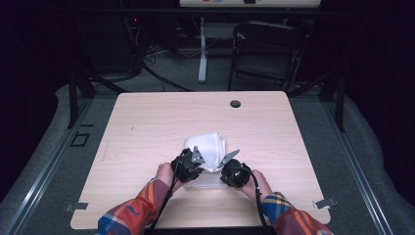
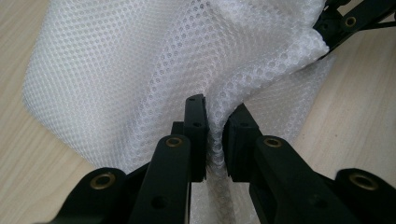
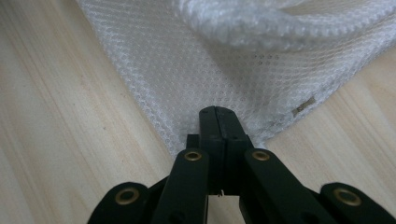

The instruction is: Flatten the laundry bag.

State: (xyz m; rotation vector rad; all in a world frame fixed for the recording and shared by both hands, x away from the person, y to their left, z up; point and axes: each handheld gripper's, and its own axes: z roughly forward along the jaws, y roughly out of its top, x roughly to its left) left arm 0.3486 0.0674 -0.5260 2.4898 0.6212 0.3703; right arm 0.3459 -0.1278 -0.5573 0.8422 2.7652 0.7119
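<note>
Mesh cloth, white and finely perforated, heaped on the near half of a pale wooden table, between and just ahead of both grippers.

Left first. Left gripper held in the left hand, sleeve in orange-and-blue plaid. Jaws drawn narrow, clamped on a bunched fold of the mesh. In the left gripper view, left gripper seen with that fold squeezed into the slim gap between the two black pads and running down out of the bottom of the gap. Beyond the jaw tips, mesh cloth lifted and spread out broad, bulging up and to the left of the jaws, bare wood to either side. Far to the upper right of those jaws, tip of the other gripper at the cloth's edge.

Then right. Right gripper held in the right hand, just beside the left one, cloth between them. In the right gripper view, right gripper with jaws pressed fully together, pinching a corner of the flat layer of mesh cloth right at the tips. Ahead of those jaws, single layer lying flat on the wood, a thick rolled fold crossing above it. Small tag on the cloth's edge, to the right of the jaw tips.
</note>
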